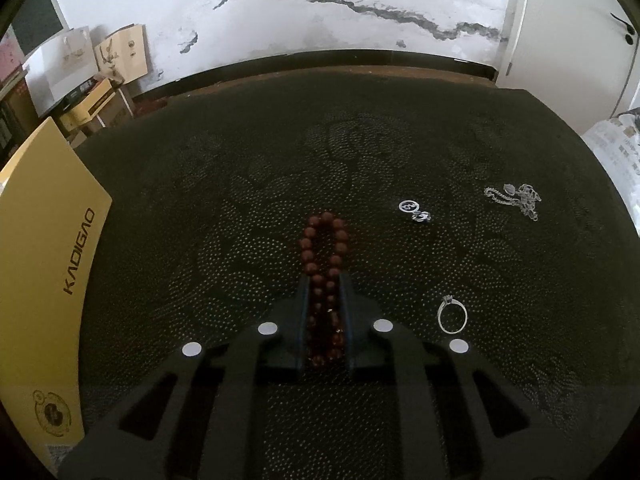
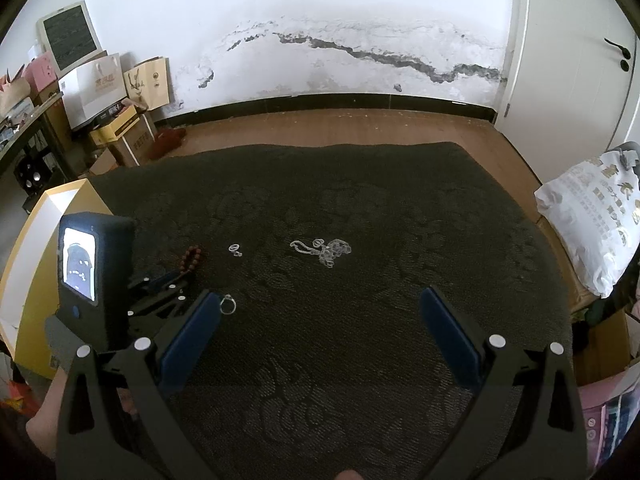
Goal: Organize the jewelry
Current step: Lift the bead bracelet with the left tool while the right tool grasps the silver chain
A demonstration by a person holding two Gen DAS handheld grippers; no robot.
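My left gripper is shut on a red-brown bead bracelet, whose loop sticks out past the fingertips over the dark patterned cloth. In the left wrist view a silver ring lies to the right, a pair of small earrings further ahead, and a tangled silver chain at far right. My right gripper is open and empty above the cloth. The right wrist view shows the left gripper with the bracelet, the ring, the earrings and the chain.
A yellow box stands at the cloth's left edge, also in the right wrist view. A white printed bag sits at the right. Boxes and paper bags stand by the back wall on the wooden floor.
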